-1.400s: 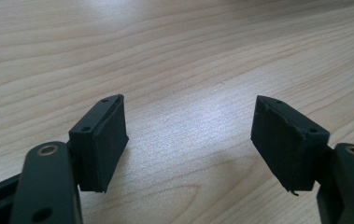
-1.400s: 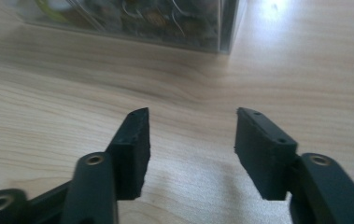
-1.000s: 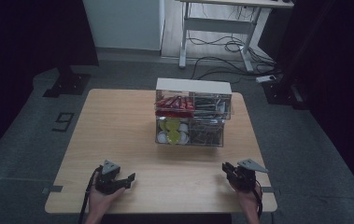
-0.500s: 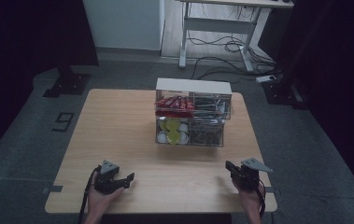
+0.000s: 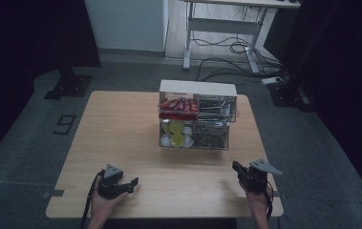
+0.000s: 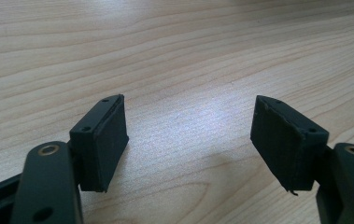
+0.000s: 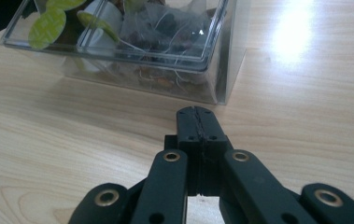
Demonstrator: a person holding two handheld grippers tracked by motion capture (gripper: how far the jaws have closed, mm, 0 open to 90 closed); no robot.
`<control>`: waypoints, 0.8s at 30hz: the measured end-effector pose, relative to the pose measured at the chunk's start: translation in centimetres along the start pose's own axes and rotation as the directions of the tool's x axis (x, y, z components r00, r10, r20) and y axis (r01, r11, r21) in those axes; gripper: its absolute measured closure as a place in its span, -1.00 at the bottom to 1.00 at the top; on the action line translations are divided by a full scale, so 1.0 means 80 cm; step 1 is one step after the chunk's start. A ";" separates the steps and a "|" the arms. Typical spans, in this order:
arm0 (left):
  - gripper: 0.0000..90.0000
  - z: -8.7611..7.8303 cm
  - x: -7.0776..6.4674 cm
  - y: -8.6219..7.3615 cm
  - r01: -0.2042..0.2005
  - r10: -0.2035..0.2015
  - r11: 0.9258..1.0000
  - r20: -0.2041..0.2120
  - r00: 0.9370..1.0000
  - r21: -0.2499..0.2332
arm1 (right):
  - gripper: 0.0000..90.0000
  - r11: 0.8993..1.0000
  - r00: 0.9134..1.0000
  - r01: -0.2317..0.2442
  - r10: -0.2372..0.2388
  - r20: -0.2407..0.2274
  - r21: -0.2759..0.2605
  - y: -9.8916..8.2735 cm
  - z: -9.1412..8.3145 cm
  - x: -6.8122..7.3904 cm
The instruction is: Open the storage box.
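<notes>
A clear two-tier plastic organizer [image 5: 195,121] stands at the far middle of the wooden table [image 5: 121,133]. It holds red packets [image 5: 178,106] on top, green and white round pods [image 5: 176,134] below left, and dark bagged items [image 5: 210,136] below right. My left gripper [image 5: 132,183] rests near the front left edge, its jaws wide apart over bare wood [image 6: 188,126]. At the front right, my right gripper [image 5: 236,166] points toward the organizer [image 7: 165,56] from a short way off. Its pads are pressed together with nothing between them [image 7: 197,114].
A "9" marker [image 5: 64,125] is on the grey floor left of the table. A black stand base [image 5: 69,86] sits at the far left. A white desk frame [image 5: 221,26] and loose cables [image 5: 236,50] lie beyond the table.
The right gripper has edged slightly to the right near the front edge. The left gripper and the organizer have not moved.
</notes>
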State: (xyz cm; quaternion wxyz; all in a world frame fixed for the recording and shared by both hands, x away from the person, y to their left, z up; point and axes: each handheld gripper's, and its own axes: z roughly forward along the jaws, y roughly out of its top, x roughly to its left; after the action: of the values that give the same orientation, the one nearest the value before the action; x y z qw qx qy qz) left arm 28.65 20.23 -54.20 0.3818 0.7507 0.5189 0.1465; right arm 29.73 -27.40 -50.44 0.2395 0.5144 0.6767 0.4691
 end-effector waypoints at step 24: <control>-0.39 -0.003 0.000 -0.001 0.012 -0.012 1.000 0.007 1.000 -0.008 | 0.99 1.000 0.998 0.028 -0.029 -0.053 -0.014 0.037 0.032 0.021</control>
State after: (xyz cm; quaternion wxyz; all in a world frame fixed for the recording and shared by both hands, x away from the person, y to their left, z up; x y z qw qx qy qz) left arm 28.43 20.33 -54.12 0.3874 0.7465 0.5216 0.1438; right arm 32.61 -24.74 -48.74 0.2315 0.4903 0.6869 0.4839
